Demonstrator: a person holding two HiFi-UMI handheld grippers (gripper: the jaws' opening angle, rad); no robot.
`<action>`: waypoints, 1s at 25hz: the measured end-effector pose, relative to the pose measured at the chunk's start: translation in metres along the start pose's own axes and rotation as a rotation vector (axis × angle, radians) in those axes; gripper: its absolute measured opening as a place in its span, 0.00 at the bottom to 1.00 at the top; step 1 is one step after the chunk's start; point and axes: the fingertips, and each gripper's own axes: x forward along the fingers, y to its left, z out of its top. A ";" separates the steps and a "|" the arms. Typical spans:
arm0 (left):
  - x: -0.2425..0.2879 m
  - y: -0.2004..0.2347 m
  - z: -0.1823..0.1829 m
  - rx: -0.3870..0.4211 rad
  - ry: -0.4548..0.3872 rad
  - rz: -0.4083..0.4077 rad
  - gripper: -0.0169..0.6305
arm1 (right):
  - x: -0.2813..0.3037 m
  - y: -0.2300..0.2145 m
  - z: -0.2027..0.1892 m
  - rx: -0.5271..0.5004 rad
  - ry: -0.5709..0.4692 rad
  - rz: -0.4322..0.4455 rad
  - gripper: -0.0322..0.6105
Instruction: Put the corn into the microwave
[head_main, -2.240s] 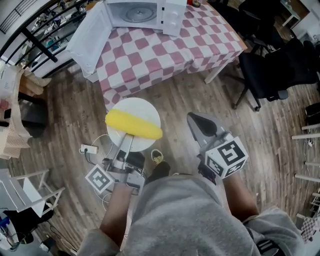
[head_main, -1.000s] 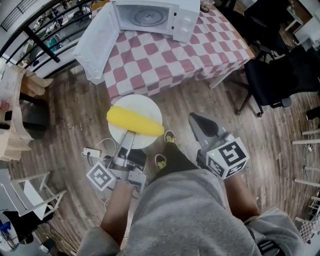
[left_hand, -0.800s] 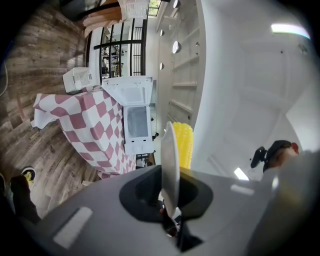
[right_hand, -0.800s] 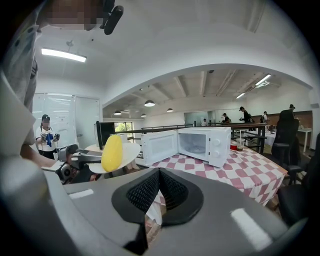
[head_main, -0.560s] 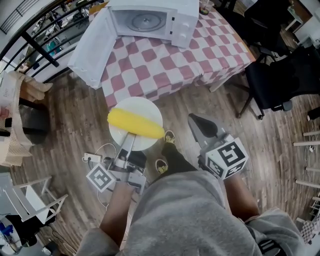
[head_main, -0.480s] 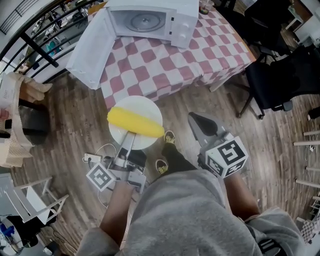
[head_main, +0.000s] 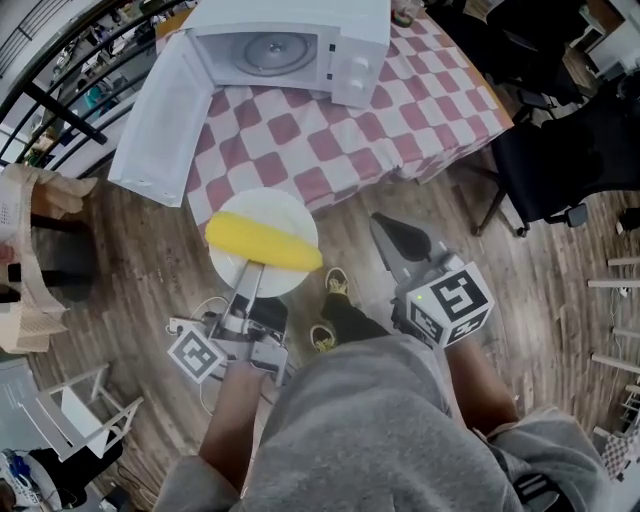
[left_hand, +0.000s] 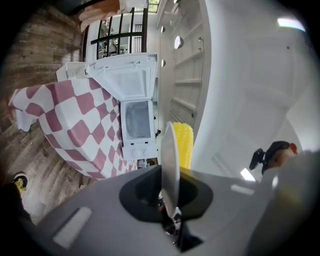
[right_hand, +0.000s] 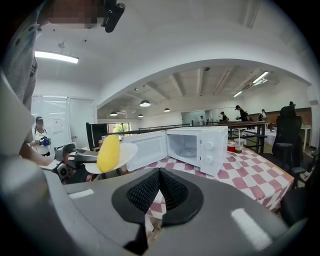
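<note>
A yellow corn cob (head_main: 262, 243) lies across a white plate (head_main: 248, 275). My left gripper (head_main: 250, 280) is shut on the plate's near rim and holds it level at the front edge of the checkered table (head_main: 400, 100). In the left gripper view the plate (left_hand: 170, 160) shows edge-on between the jaws, with the corn (left_hand: 184, 145) beyond it. The white microwave (head_main: 290, 45) stands on the table with its door (head_main: 160, 125) swung wide open to the left. My right gripper (head_main: 388, 228) is shut and empty, beside the plate. The right gripper view shows its shut jaws (right_hand: 159, 172), the corn (right_hand: 108, 153) and the microwave (right_hand: 197, 145).
A black office chair (head_main: 560, 150) stands right of the table. A white folding frame (head_main: 75, 415) and a power strip (head_main: 182, 325) are on the wooden floor at left. A cup (right_hand: 239, 145) sits behind the microwave. People stand far back in the room.
Both grippers and the plate with the corn have moved toward the table. The plate's far rim now overlaps the table's front edge. Both grips are unchanged.
</note>
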 end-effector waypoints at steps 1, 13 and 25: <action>0.005 0.000 0.002 0.001 -0.002 0.001 0.05 | 0.004 -0.004 0.001 0.001 0.000 0.002 0.05; 0.048 0.001 0.012 0.012 -0.024 0.016 0.05 | 0.030 -0.042 0.014 0.018 -0.016 0.029 0.05; 0.079 0.007 0.017 0.020 -0.047 0.014 0.05 | 0.048 -0.073 0.019 0.019 -0.033 0.042 0.05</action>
